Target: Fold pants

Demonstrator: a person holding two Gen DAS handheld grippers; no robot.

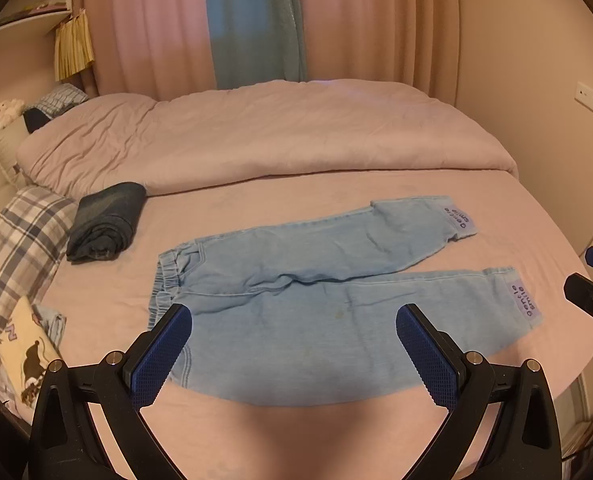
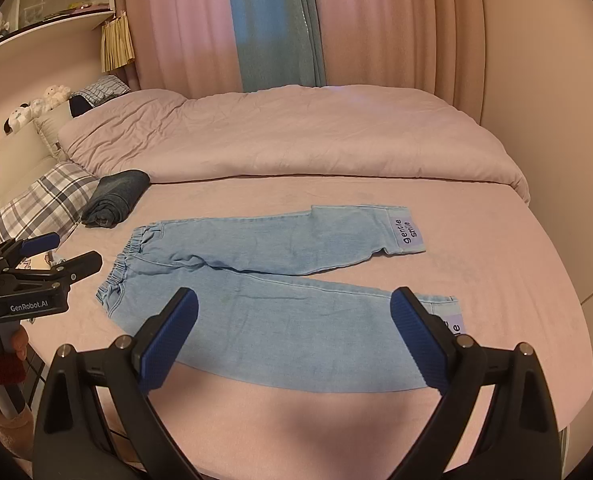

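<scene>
Where pants (image 2: 280,280) lie flat, "gentle smile" cuff patch (image 2: 406,229)

I'm in a home bedroom: a bed (image 2: 496,280) with a pink sheet, a rumpled duvet (image 2: 296,136), a plaid pillow (image 2: 44,204), pink curtains (image 2: 176,24) behind, and plush toys (image 2: 40,104) by the headboard.
</scene>
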